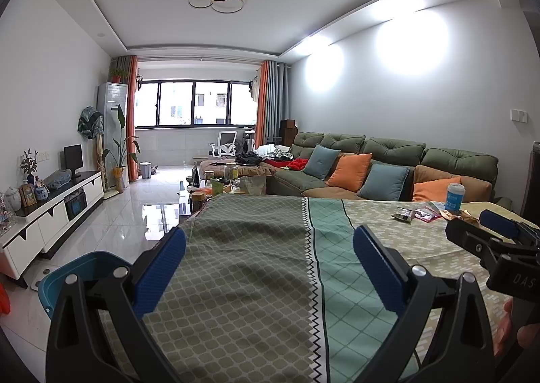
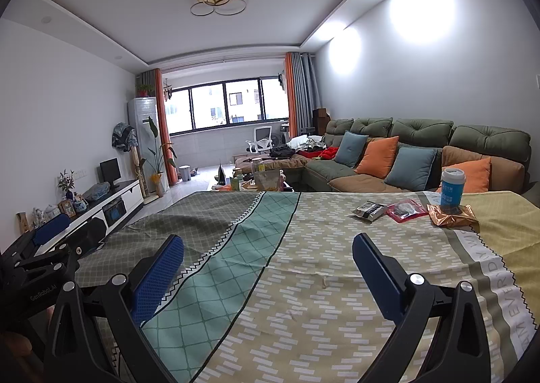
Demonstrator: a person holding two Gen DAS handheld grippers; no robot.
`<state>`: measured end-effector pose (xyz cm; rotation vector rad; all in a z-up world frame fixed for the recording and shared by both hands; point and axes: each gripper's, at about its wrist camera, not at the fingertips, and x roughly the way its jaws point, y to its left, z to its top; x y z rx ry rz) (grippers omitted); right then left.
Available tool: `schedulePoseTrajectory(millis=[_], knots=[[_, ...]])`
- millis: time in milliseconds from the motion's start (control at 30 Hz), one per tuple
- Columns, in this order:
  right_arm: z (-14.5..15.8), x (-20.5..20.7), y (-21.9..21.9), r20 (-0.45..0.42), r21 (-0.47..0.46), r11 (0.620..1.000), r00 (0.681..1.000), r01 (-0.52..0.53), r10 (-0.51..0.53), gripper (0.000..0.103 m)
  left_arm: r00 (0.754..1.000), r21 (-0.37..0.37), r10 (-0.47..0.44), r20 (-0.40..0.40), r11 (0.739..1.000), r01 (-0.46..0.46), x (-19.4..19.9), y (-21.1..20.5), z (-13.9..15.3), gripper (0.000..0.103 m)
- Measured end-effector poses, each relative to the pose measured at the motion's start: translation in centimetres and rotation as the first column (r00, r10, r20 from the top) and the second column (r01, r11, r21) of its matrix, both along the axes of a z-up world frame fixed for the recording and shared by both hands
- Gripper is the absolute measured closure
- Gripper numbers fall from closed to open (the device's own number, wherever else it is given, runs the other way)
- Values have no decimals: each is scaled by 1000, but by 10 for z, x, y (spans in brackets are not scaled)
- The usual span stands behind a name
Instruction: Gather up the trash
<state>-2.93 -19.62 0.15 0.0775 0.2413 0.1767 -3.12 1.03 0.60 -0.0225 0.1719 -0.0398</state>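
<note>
My left tongs [image 1: 270, 268] and right tongs [image 2: 268, 276] are spread wide, holding nothing. The wrappers [image 2: 405, 210] and cup [image 2: 451, 187] sit ahead, right of both, so I think right tongs go first.

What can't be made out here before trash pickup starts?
- Blue bin: left wrist view, mostly hidden behind left hand-held gripper; contents unseen.
- Wrappers: both views, print too small to read.
- Cup: whether full, lid hides it.
- Right hand-held gripper: open, nothing held.
</note>
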Motion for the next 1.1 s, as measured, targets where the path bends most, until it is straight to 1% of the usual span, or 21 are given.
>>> schedulePoseTrajectory(millis=[567,767,900,967,1033,1100], knots=[[1,1,2,3,0,1000,1000,4,-4,3,1000,14,9,22,1000,-9,6,-6,6,3],[1,2,3,3,-2,1000,1000,3,-3,3,1000,18,-5,22,1000,5,8,-10,7,4],[2,2,2,-11,6,1000,1000,7,-7,3,1000,10,5,-21,1000,-5,14,-9,7,3],[2,5,-1,-30,5,1000,999,17,-17,3,997,-1,-7,-74,1000,7,24,-8,6,3],[1,9,-7,-51,0,999,998,38,-38,3,989,-13,-27,-148,1000,25,40,-8,4,3],[0,16,-14,-79,-4,998,995,56,-56,3,978,-23,-56,-202,998,52,55,-11,2,3]])
